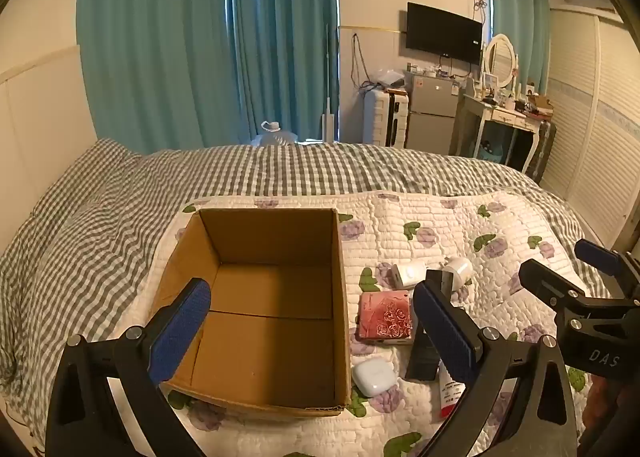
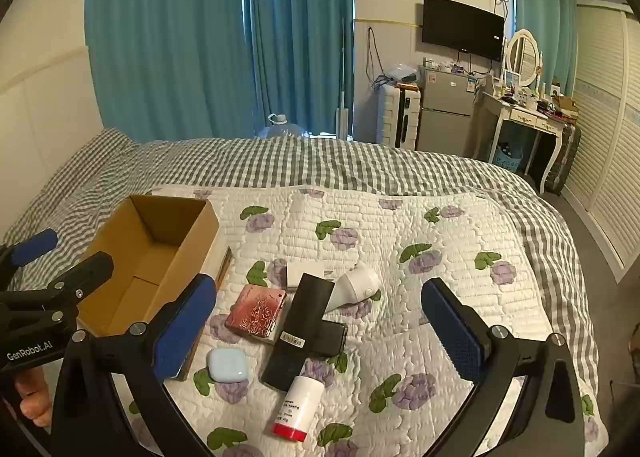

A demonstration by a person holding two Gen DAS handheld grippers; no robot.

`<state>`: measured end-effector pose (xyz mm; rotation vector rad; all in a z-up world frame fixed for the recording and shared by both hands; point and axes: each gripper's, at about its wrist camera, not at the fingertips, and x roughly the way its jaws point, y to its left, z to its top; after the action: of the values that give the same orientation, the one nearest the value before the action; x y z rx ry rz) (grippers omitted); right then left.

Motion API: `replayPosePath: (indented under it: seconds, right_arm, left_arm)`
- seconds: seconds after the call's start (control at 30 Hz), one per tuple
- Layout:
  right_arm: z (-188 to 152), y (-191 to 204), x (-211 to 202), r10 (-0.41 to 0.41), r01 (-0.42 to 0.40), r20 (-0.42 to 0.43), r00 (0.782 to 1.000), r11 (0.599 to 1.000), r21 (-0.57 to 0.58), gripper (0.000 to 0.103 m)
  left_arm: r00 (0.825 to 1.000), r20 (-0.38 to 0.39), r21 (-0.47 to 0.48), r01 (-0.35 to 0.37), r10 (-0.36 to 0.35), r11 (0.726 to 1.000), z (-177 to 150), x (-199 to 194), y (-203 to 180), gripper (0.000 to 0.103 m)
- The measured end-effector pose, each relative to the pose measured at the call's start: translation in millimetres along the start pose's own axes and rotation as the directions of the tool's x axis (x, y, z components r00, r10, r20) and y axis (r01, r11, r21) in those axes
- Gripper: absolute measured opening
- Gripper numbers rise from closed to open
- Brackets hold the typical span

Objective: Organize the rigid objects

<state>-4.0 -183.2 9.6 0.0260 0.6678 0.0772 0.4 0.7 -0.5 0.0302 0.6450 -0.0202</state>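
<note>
Open brown cardboard box [image 1: 272, 309] on floral quilt [image 2: 400, 257], beside pink rose-embossed case [image 2: 256, 311], black rectangular bar [image 2: 298, 331], red-capped white tube [image 2: 298, 405]. Left gripper [image 1: 316, 333], marked "GenRobot.AI", jaws wide; right gripper [image 2: 320, 331], marked "DAS", jaws wide; both unladen.

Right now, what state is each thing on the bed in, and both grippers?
Cardboard box: open, empty, upright.
Left gripper: open, holding nothing.
Right gripper: open, holding nothing.
White tube with red cap: lying down, capped.
Earbud case: closed.
Pink rose case: lying flat.
Black remote: lying across a phone.
</note>
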Motion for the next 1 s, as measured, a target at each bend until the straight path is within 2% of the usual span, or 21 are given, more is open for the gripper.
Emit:
replayPosePath:
  seconds: [1.0]
  right_arm:
    - [-2.8,0.5,4.0,-0.004,0.004,-0.009,1.0,1.0,-0.005,0.103]
  left_arm:
    - [1.0,-0.005,-0.009,-0.001,0.001,1.0,-3.8,1.9,0.5,0.103]
